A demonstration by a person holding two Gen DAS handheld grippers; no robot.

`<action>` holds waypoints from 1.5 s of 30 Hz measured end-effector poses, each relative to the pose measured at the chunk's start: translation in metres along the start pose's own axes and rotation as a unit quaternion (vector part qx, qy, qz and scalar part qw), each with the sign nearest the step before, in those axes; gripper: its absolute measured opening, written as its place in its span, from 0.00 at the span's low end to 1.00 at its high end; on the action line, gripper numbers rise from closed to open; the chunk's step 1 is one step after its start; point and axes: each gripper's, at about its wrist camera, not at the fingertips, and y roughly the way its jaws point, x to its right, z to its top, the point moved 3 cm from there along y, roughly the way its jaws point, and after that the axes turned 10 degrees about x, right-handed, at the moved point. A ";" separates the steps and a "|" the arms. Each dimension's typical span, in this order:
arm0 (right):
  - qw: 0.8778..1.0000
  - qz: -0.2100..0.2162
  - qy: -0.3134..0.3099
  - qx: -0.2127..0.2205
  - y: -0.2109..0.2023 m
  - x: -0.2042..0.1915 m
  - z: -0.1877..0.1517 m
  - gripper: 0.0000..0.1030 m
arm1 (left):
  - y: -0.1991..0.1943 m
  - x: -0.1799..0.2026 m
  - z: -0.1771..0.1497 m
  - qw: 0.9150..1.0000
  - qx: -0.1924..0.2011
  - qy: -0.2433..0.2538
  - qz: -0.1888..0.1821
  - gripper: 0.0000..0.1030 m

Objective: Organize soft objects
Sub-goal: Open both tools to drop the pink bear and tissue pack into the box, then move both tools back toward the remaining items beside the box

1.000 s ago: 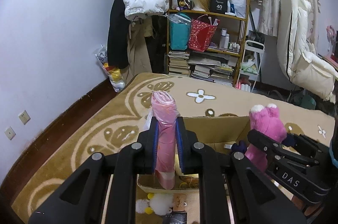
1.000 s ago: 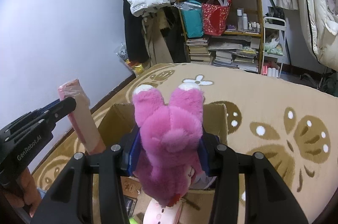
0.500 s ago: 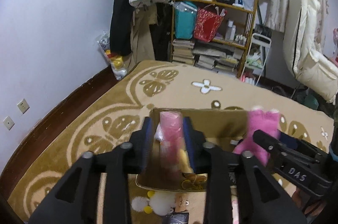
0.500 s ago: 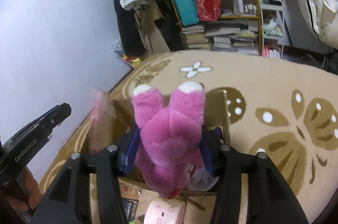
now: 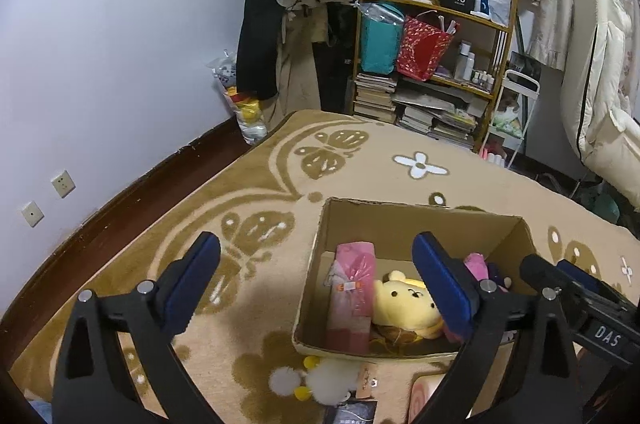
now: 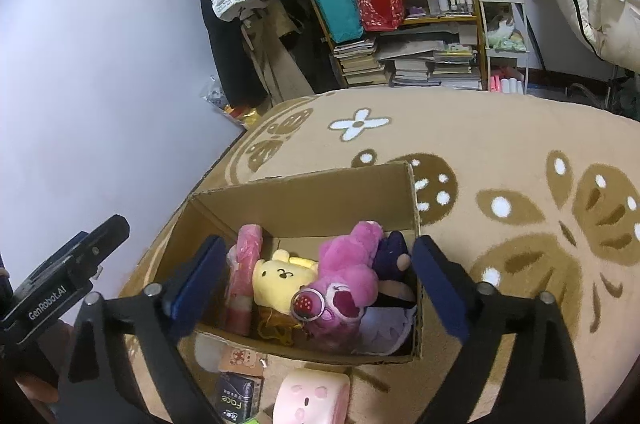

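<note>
Left gripper (image 5: 316,288) jaws spread wide, nothing between them, hovering above the left side of the cardboard box (image 5: 420,220). Right gripper (image 6: 316,288) also wide apart and empty, above the same box from the other side.

Inside the box: pink wrapped roll (image 5: 352,298) lying along the left wall, yellow bear plush (image 5: 404,304) next to it in the middle, pink plush toy (image 6: 344,284) lying face up touching the bear, dark purple plush (image 6: 392,256) wedged against the right wall. The box sits on the patterned tan rug (image 6: 500,143).

Outside, just beside the near wall of the box: white pompom toy with yellow bits (image 5: 324,376), pale pink face cushion (image 6: 312,396), small dark carton (image 6: 236,400). These look not yet sorted.

Risks, judged: box is getting crowded, so pushing another soft item in could tip the pink plush over the low near edge. Both grippers sit close together, reaching down at once could make them collide. Pompom toy is fluffy and may slip from a pinch
</note>
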 end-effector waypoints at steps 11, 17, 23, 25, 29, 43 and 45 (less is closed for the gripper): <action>1.000 -0.007 -0.007 0.005 -0.008 -0.002 0.000 1.00 | -0.007 0.006 -0.004 0.999 -0.003 0.043 0.028 0.99; 1.000 -0.002 -0.005 0.004 -0.011 -0.003 -0.002 1.00 | -0.010 0.005 -0.008 0.998 -0.007 0.050 0.033 1.00; 1.000 -0.004 -0.003 0.007 -0.016 -0.001 -0.004 1.00 | -0.012 0.004 -0.011 0.998 -0.014 0.049 0.034 1.00; 1.000 -0.005 0.000 0.008 -0.018 0.000 -0.005 1.00 | -0.014 0.004 -0.012 0.998 -0.014 0.049 0.033 1.00; 1.000 -0.008 -0.001 0.010 -0.021 0.002 -0.006 1.00 | -0.019 0.006 -0.011 0.997 -0.008 0.065 0.041 1.00; 1.000 0.002 -0.001 0.010 -0.037 0.000 -0.007 1.00 | -0.040 0.007 -0.010 0.994 0.025 0.090 0.064 1.00; 1.000 0.001 0.000 0.010 -0.038 0.000 -0.007 1.00 | -0.042 0.006 -0.009 0.993 0.026 0.094 0.067 1.00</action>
